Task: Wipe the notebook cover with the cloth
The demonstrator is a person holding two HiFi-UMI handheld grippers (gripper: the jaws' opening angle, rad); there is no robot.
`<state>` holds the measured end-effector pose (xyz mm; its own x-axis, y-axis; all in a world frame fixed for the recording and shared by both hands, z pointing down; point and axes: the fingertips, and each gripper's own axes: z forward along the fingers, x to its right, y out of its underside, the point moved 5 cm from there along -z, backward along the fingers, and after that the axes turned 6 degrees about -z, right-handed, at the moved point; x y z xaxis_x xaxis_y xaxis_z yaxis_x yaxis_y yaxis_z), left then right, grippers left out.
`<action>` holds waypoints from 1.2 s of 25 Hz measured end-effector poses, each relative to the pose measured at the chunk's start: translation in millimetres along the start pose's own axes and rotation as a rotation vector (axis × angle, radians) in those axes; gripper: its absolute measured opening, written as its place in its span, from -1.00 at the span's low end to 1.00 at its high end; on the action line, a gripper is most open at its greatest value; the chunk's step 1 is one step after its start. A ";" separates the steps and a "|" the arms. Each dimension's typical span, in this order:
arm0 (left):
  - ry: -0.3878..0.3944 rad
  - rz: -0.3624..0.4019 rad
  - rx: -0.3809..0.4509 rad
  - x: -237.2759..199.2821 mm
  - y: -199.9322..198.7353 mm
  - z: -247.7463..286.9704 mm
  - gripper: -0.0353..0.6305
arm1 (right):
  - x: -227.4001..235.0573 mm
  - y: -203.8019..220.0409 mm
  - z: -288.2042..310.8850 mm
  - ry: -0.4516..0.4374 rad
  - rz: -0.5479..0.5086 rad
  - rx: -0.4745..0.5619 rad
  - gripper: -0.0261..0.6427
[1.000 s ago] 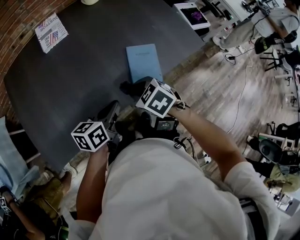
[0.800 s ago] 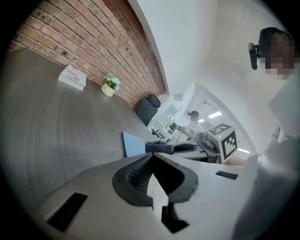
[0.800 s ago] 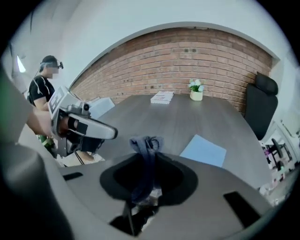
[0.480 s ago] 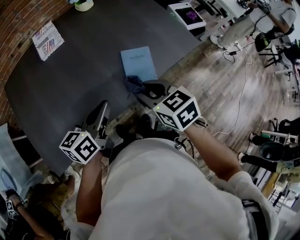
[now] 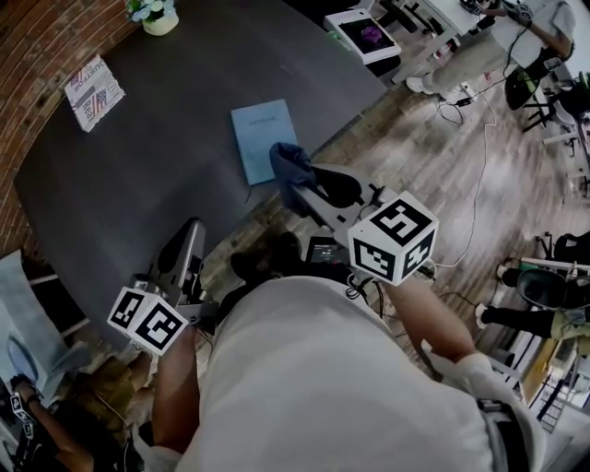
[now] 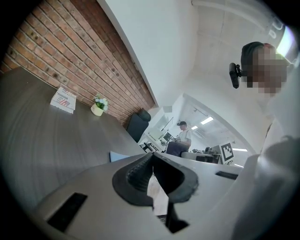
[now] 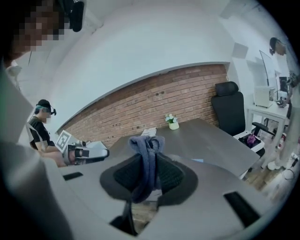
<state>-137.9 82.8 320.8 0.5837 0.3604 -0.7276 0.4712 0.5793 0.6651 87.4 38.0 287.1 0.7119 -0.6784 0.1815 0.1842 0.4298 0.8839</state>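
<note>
A light blue notebook (image 5: 261,138) lies flat on the dark round table (image 5: 138,157), near its right edge; a corner of the notebook (image 6: 117,156) also shows in the left gripper view. My right gripper (image 5: 300,180) is lifted just off the table's edge, below the notebook, and is shut on a dark blue cloth (image 5: 290,164) that bunches up between its jaws; the cloth (image 7: 147,159) hangs down in the right gripper view. My left gripper (image 5: 191,235) hovers at the table's near edge, jaws closed together with nothing in them (image 6: 151,164).
A printed leaflet (image 5: 94,88) and a small potted plant (image 5: 154,14) sit at the table's far side. A box (image 5: 364,32) lies beyond the table. Wooden floor, cables and chairs are to the right, with people standing around.
The right gripper has lifted the cloth up and pulled back toward me, off the notebook's near end. The left gripper has drawn back and lower left.
</note>
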 end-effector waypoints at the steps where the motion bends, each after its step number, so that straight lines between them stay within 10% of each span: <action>1: 0.002 0.002 0.001 2.6 0.1 -0.4 -0.87 | 1.6 -1.1 -4.5 0.004 0.009 0.014 -0.63; 30: 0.075 0.067 -0.023 48.8 -5.3 38.2 -0.87 | 48.7 -13.3 -53.7 0.083 0.122 0.165 -0.63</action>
<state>-86.7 69.4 288.2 0.5623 0.4522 -0.6924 0.4168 0.5681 0.7096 156.0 31.2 261.0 0.7770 -0.5729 0.2609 -0.0150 0.3975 0.9175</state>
